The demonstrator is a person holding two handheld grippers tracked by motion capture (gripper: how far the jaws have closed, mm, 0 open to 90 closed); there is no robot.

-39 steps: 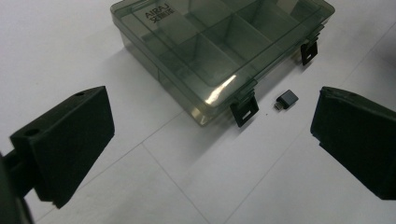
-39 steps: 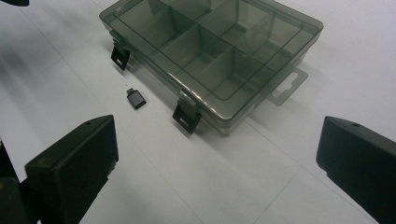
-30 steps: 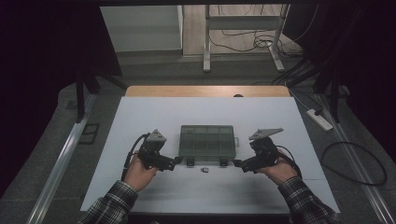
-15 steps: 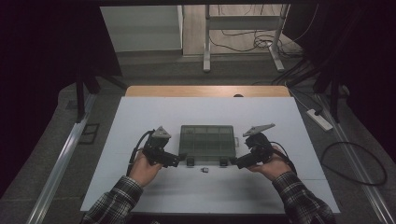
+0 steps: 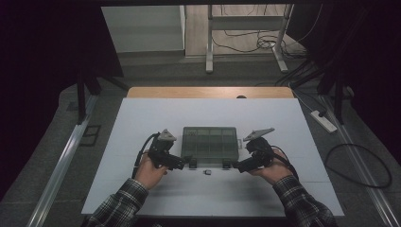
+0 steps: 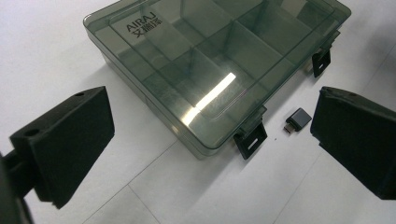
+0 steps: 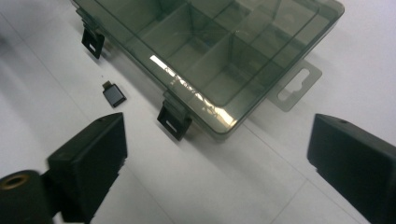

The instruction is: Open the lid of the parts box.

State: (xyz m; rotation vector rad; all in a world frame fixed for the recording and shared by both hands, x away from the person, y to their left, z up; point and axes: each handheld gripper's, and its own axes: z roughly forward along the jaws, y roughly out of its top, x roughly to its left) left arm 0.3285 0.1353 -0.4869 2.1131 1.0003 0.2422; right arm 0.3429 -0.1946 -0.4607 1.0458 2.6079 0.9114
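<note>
I am hovering both spread grippers, left (image 5: 188, 165) and right (image 5: 232, 166), at the two black latches of the smoky clear plastic compartment box (image 5: 210, 144) at table centre, light, stiff, slippery; small grey adapter (image 5: 207, 172) at its six o'clock.

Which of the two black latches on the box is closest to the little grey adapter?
The latch on the left gripper's side of the box; the adapter lies just beside it, while the other latch sits farther along the front edge.
</note>
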